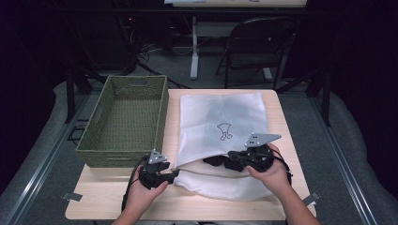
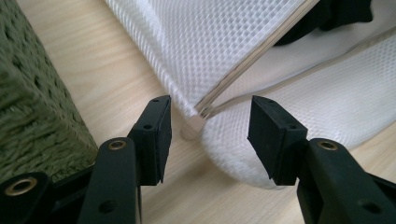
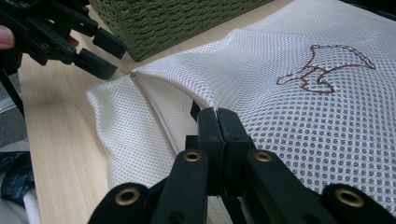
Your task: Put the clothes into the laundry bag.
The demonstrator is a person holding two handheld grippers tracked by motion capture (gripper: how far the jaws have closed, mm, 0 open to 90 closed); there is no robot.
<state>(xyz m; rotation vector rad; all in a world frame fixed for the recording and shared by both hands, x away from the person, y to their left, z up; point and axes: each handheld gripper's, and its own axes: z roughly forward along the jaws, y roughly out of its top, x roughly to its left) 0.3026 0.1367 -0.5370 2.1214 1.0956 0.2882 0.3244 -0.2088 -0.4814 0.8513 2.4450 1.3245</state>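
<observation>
With our right gripper pinched tight on the upper lip of the white mesh zip bag lying on the pale wooden table, we ease our left gripper's parted jaws squarely around the corner zipper end before squeezing.

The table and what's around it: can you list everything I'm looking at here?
Mesh bag: one, white, brown embroidered outline, middle of table, near edge open.
Basket: one, green woven, left of the bag.
Table: one, light wood.
Folding chair: one, black, behind the table.
Left tool: black, open, at the bag's zipper corner.
Right tool: black, shut on the bag's upper layer.
Hands: two, at the near edge.
</observation>
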